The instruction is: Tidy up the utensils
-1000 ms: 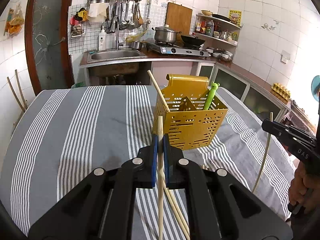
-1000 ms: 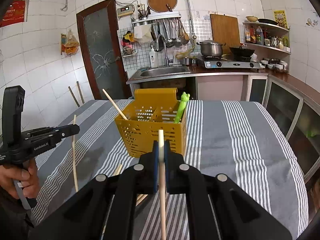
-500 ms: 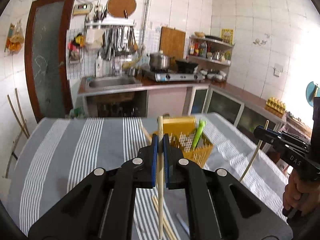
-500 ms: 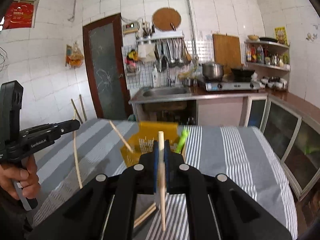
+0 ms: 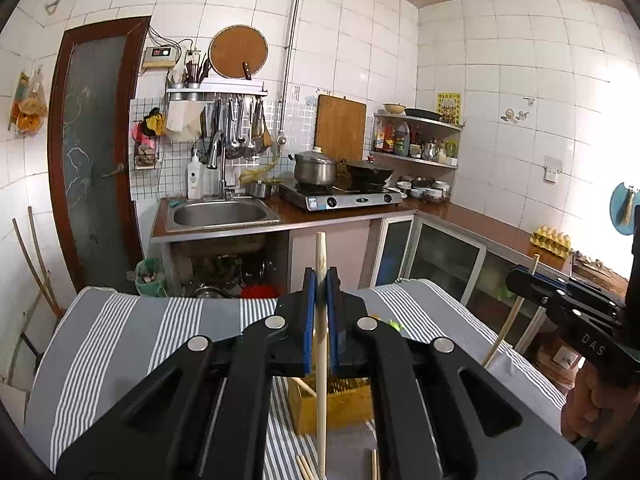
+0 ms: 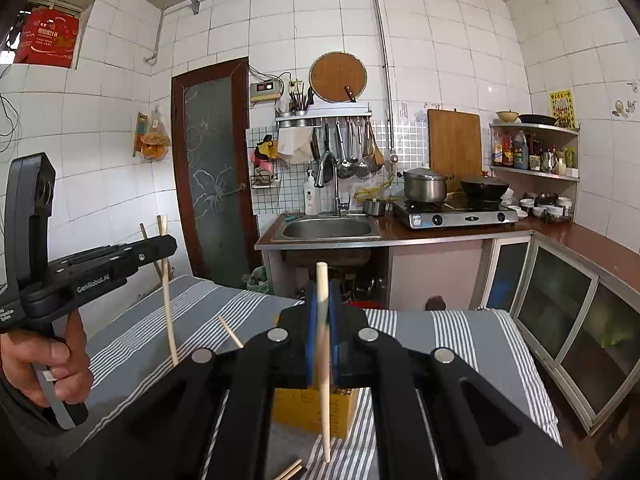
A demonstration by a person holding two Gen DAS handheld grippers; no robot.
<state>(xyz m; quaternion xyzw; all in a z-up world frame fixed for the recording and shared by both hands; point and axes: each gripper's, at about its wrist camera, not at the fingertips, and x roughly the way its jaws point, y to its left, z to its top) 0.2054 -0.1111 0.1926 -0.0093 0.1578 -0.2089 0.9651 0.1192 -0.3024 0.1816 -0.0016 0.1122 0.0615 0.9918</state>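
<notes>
Two hand-held claws above a tabletop (image 5: 120,332) covered with a grey-and-white striped cloth, kitchen sink (image 5: 220,214) and gas stove (image 5: 344,198) behind. Left claw (image 5: 320,280): blue pads closed on a pale wooden chopstick (image 5: 321,380), held roughly upright, its upper end standing above the pads and its lower end hanging free over the cloth. Right claw (image 6: 321,300): likewise closed on a second chopstick (image 6: 325,392), slightly tilted, lower tip clear of the cloth. Each claw also appears in the other's view (the right one at the right edge of the left view, the left one at the left edge of the right view, with the person's hand (image 6: 44,364) on its grip). The yellow perforated utensil basket (image 6: 312,408) stands on the cloth directly below and beyond both claws, largely hidden by them; a chopstick (image 6: 230,331) leans out of it, and a green item (image 5: 394,325) shows just at its top. Loose chopsticks (image 5: 306,467) lie on the cloth near the basket.
</notes>
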